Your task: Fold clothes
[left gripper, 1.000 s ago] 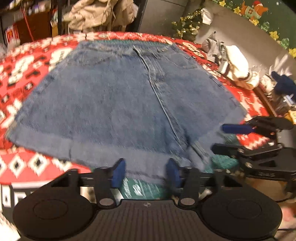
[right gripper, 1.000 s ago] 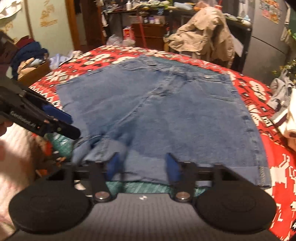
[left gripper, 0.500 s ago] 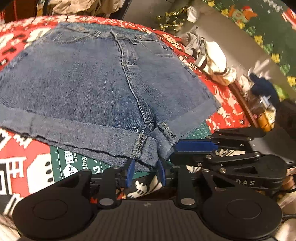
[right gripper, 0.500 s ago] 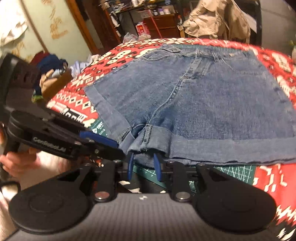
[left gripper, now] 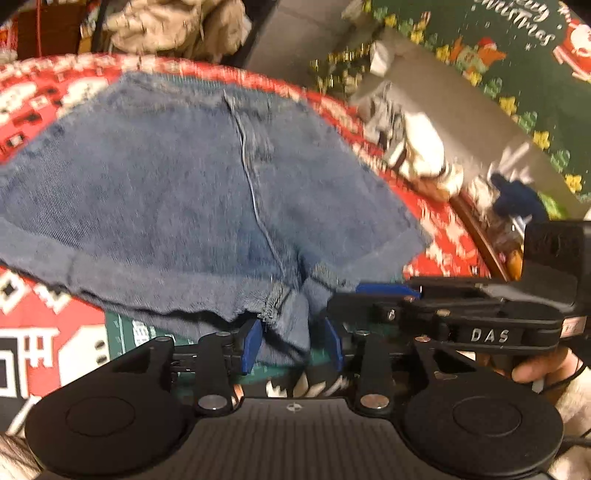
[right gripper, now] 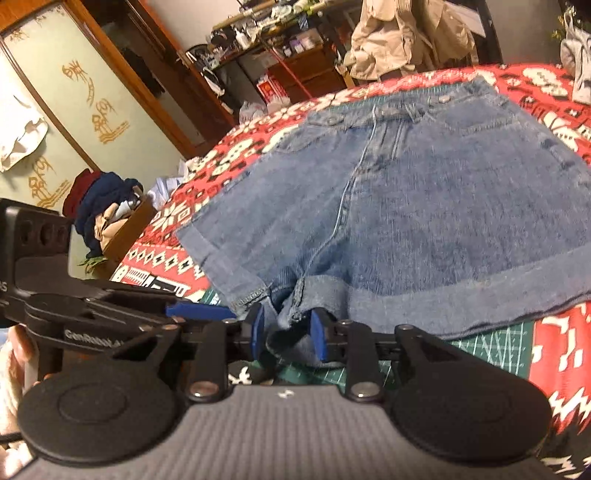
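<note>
Lying flat on a table covered by a red cloth [right gripper: 236, 177] with white and black patterns, the denim shorts [right gripper: 424, 206] have the waistband on the far side and the cuffed leg openings toward the cameras. Under the near hem, a green cutting mat [right gripper: 491, 343] with white grid lines shows on top of the cloth.

The left gripper [left gripper: 293, 341] has its blue pads on either side of the crotch cuff of the shorts; the denim is between them, the jaws are opening, and there is a small gap on the right side, so the pads do not seem to press the fabric. The right gripper [right gripper: 288, 332] has the same part of the hem bunched between its blue pads; its jaws are also opening, and I cannot tell for sure if the pads still pinch the cloth. Both tools are just beside each other, and each appears in the other's view. A person's hand [left gripper: 543, 365] holds the right tool.

Around the table, the room is crowded. A beige jacket [right gripper: 406, 33] hangs behind the far edge. A wooden shelf [right gripper: 295, 59] carries many small bottles. At one side is a wooden box with dark clothes [right gripper: 107, 206], and a door panel with gold characters [right gripper: 99, 107]. At the other side hangs a green Christmas cloth [left gripper: 498, 55], with a white and grey pile of clothing [left gripper: 417, 147] below it.
</note>
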`<state>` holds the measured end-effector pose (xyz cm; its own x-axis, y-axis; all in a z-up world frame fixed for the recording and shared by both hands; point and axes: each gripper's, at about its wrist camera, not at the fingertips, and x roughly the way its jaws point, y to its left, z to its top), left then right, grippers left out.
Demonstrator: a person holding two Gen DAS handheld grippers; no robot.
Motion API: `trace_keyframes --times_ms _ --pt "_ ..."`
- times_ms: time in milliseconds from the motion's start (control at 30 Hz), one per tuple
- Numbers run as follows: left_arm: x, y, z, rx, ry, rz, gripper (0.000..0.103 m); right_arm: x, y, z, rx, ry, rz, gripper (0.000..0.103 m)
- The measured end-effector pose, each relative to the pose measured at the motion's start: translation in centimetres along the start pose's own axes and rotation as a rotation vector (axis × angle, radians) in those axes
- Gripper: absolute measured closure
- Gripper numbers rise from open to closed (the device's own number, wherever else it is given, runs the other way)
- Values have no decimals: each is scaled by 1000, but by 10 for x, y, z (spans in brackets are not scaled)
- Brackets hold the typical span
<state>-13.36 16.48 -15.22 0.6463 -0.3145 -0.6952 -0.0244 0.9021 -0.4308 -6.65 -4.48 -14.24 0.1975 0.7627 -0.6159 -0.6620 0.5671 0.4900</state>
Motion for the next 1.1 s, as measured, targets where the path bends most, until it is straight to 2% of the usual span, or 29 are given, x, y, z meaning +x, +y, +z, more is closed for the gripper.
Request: trace_keyframes --times_ms 100,167,200,233,367,400,467,500,533,600,700,767,800,867,933,1100 --pt "-3 -2 1 22 -33 -2 69 -1 0 0 -2 2 -4 72" --pt "-1 -6 0 56 -34 17 73 -1 -1 -1 -9 8 -5 79" --pt "2 -7 -1 77 -24 29 79 0 -1 -1 -14 14 -8 86" --pt "6 -9 -2 95 -11 45 82 1 0 -2 -19 21 -11 89" --pt "16 -13 -6 133 17 86 85 8 5 -4 -40 41 -23 83" --pt "17 -14 -6 140 19 92 88 8 5 -5 -40 42 -25 76" --pt "11 -18 -8 170 -19 124 94 8 6 -5 -39 42 -27 78" --pt "5 -22 -9 196 -49 147 95 7 9 -5 -63 35 -44 91" --pt "-1 -27 -9 225 -81 171 95 5 12 -5 -88 27 -63 95" --pt "-11 -38 -11 294 -133 220 95 -3 22 -5 -173 4 -108 95" --pt "-11 -47 -16 373 -141 233 95 -11 41 -8 -345 -1 -157 95" --pt "1 -46 -17 382 -101 232 95 -11 52 -11 -449 16 -187 95" --pt "6 -44 -18 378 -83 229 93 -8 53 -11 -459 33 -186 95" --pt "16 -39 -19 366 -54 222 91 0 50 -10 -426 63 -172 90" --pt "22 -36 -21 361 -35 220 89 7 47 -12 -396 80 -169 76" --pt "20 -32 -23 357 -31 212 85 10 40 -13 -313 62 -145 75"
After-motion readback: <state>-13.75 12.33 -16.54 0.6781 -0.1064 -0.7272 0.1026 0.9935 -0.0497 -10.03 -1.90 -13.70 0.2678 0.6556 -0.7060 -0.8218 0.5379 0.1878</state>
